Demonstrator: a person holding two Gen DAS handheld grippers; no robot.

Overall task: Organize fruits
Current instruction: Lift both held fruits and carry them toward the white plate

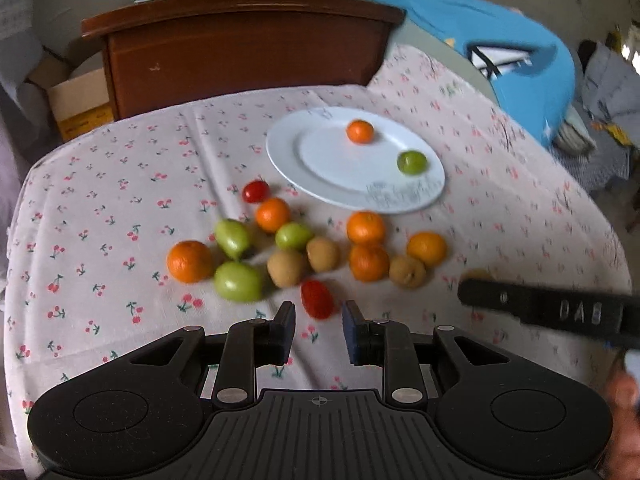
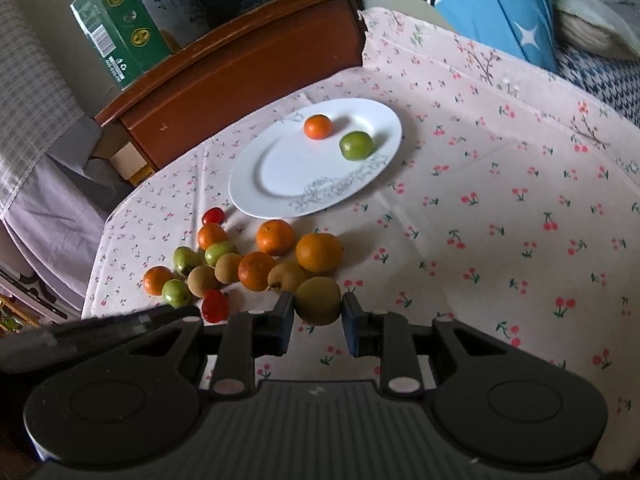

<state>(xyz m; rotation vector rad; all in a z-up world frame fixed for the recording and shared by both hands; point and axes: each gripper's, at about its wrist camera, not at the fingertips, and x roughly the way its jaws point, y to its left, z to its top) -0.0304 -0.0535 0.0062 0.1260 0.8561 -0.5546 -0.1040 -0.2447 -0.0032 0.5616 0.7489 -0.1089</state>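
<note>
My right gripper (image 2: 318, 308) is clamped on a round brown-skinned kiwi-like fruit (image 2: 318, 300), its two pads pressing the fruit's left and right sides at the near edge of the heap. My left gripper (image 1: 319, 320) stands with its jaws a narrow way apart and nothing gripped; a small oval red tomato-like fruit (image 1: 317, 299) lies on the cloth just beyond the gap between the pads, and from this view I cannot tell whether either pad touches it.

The round table wears a pale pink tablecloth printed with red cherries (image 2: 500, 208). On the far side of it sits a white round china plate with a grey line pattern on its rim (image 2: 256, 196), holding one small orange mandarin (image 2: 318, 126) on the far side and one round green fruit (image 2: 356, 145) to its right, the two apart.

Near of the plate, the loose heap of mixed fruit (image 1: 304, 248) rests on the cloth: orange mandarins, green fruits, brown fruits and a second red one at the far left of the heap, many touching their neighbours.

Beyond the table stands a dark brown wooden cabinet (image 2: 248, 64) with a green printed carton (image 2: 120, 36) on top; a bright blue cloth with a white star (image 2: 500, 8) lies far right.
</note>
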